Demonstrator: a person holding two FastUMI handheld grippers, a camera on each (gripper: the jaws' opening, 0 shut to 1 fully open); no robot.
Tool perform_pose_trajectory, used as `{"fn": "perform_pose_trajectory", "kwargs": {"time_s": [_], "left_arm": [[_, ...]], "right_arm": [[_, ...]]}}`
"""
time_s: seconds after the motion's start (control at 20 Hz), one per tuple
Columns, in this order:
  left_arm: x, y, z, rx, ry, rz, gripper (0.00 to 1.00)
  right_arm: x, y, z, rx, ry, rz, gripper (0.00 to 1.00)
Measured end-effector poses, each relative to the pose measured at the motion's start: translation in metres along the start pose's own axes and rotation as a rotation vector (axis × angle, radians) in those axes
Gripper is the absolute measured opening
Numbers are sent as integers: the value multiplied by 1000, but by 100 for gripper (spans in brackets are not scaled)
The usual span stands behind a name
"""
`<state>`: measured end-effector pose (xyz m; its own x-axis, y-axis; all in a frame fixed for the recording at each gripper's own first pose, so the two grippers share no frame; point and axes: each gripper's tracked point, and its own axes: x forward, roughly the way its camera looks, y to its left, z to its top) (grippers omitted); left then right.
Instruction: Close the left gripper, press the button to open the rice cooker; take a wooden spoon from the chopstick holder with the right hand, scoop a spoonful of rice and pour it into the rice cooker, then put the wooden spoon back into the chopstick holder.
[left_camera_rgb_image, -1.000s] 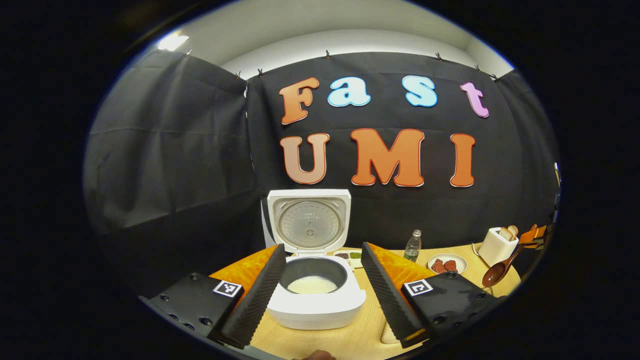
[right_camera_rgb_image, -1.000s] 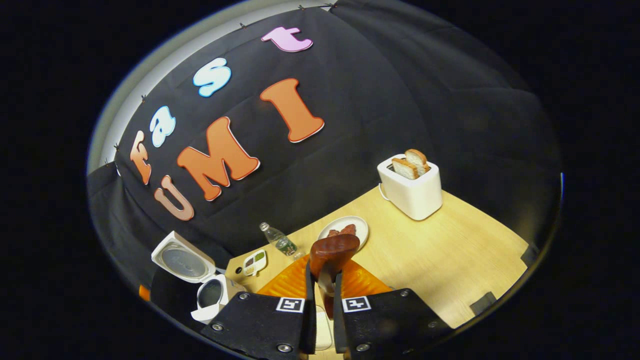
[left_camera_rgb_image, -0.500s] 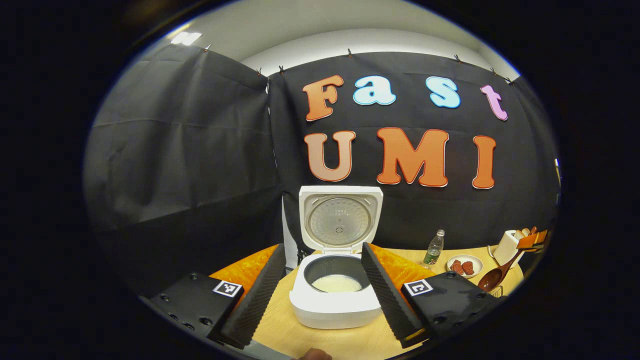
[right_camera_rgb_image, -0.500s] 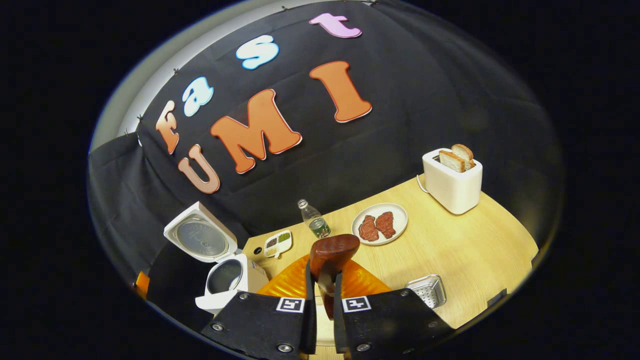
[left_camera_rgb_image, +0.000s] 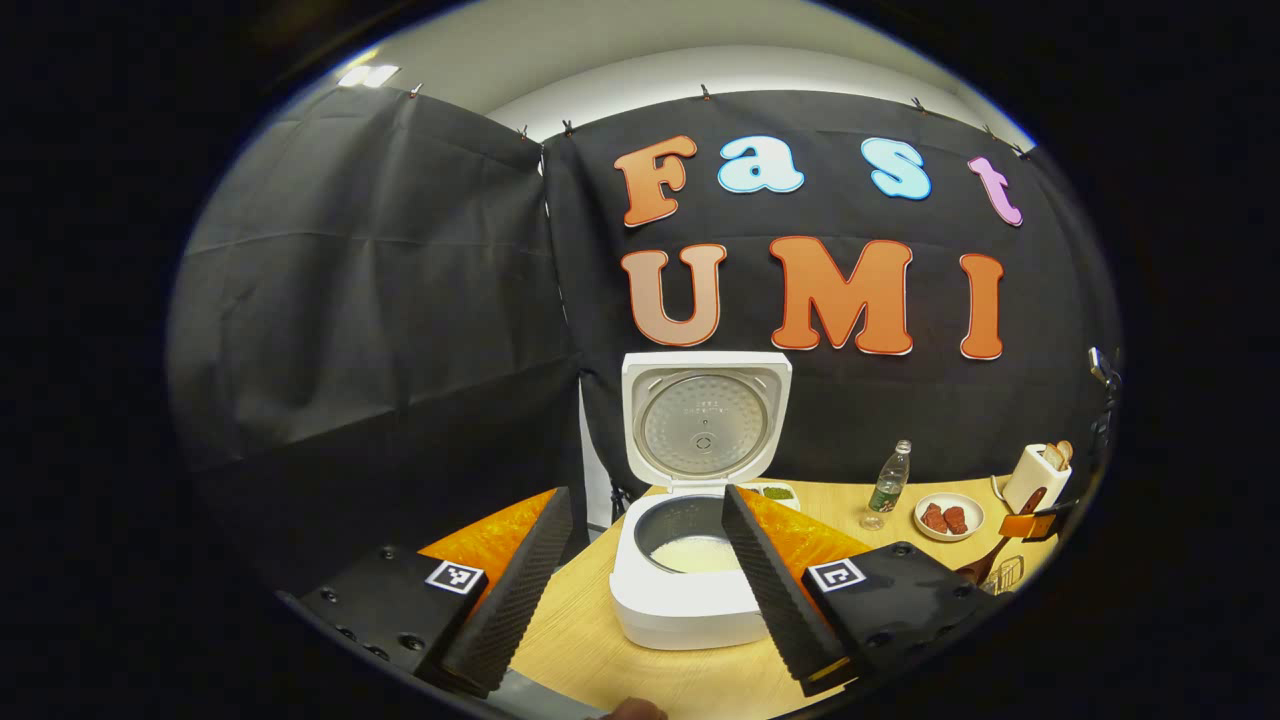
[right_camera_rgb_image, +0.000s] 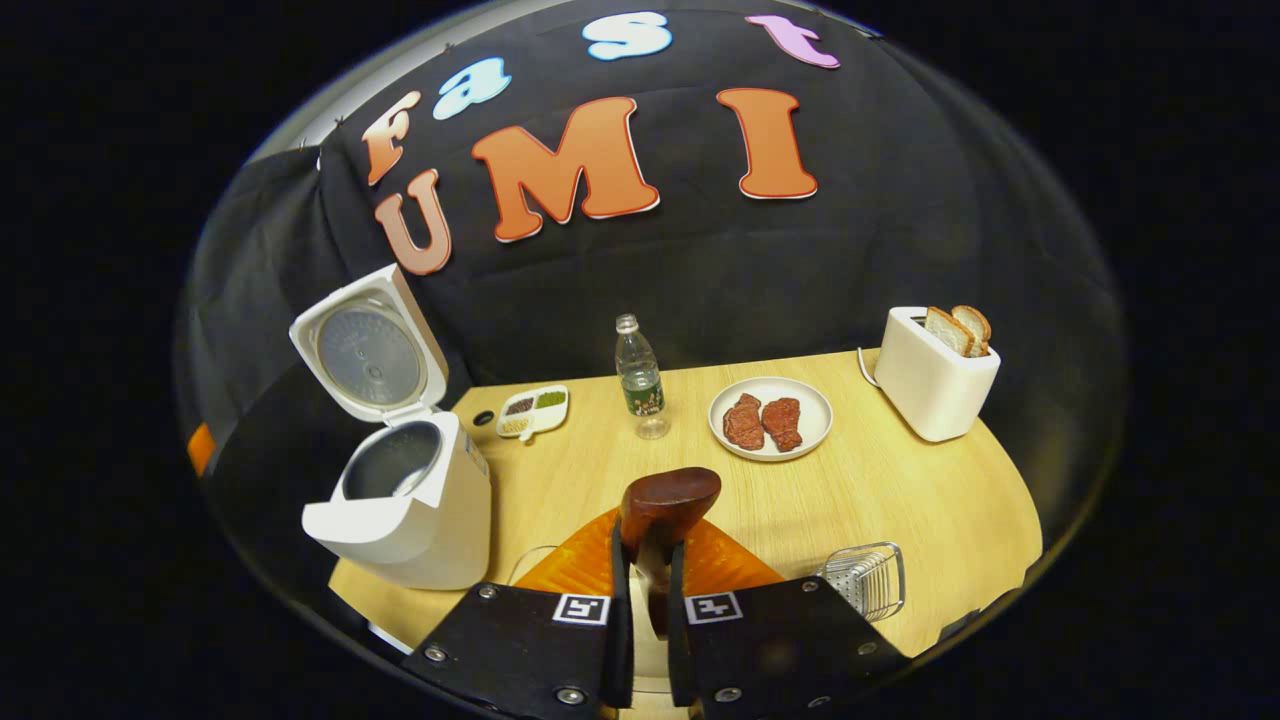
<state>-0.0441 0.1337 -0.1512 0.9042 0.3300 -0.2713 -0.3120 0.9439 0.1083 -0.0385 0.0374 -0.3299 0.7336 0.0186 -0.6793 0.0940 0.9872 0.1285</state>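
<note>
Wooden surface (right_camera_rgb_image: 900, 500), pale, carrying every item in the booth. Rice cooker (right_camera_rgb_image: 400, 510) at the far left of the surface in the right gripper view, white, with its lid (right_camera_rgb_image: 365, 350) raised upright on the rear hinge; in the left gripper view a layer of rice (left_camera_rgb_image: 692, 553) lies at the bottom of the dark inner pot. Left tool (left_camera_rgb_image: 645, 575), fingers spread wide, nothing between them, poised just in front of the cooker with the right finger overlapping the pot's rim in the image. Right tool (right_camera_rgb_image: 640, 620), fingers drawn narrow and pressing on the handle of the wooden spoon (right_camera_rgb_image: 665, 500), whose dark bowl stands above the fingertips over the near middle of the surface, apart from the cooker. Toaster (right_camera_rgb_image: 935, 375) at the far right, white, with two slices of bread standing in its slots. Plate (right_camera_rgb_image: 815, 415), round and white, left of the toaster, bearing two reddish pieces of meat. Water bottle (right_camera_rgb_image: 638, 375), clear, upright, between the plate and the cooker. Divided dish (right_camera_rgb_image: 532, 410), small and white, near the cooker's right side, with dark and green contents. Wire basket (right_camera_rgb_image: 868, 580) at the near right edge, possibly the chopstick holder; the view is too distorted there to be certain.
</note>
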Motion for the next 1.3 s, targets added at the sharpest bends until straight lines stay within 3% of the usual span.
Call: {"fn": "perform_pose_trajectory", "kwargs": {"time_s": [0.15, 0.35, 0.65, 0.85, 0.9, 0.95, 1.1, 1.3], "left_arm": [[1, 2, -4, 10, 13, 5, 100], [2, 4, -5, 9, 21, 10, 100], [5, 6, -11, 30, 37, 7, 100], [8, -4, -18, 31, 68, -26, 100], [9, -4, -18, 37, 67, -28, 100], [10, -5, -18, 45, 66, -33, 100], [11, -4, -20, 61, 69, -33, 100], [14, 2, -29, 34, 91, -33, 100]], "right_arm": [[8, -1, -13, -141, -3, -47, 13], [15, 15, -33, -281, 7, -53, 13], [22, 22, -49, -353, -11, -43, 14], [21, 39, -66, -338, -8, -26, 14], [22, 43, -68, -332, -11, -27, 10], [22, 47, -72, -322, -8, -20, 14], [22, 59, -77, -267, 12, 1, 13], [25, 61, -74, -69, 56, 47, 14]]}}
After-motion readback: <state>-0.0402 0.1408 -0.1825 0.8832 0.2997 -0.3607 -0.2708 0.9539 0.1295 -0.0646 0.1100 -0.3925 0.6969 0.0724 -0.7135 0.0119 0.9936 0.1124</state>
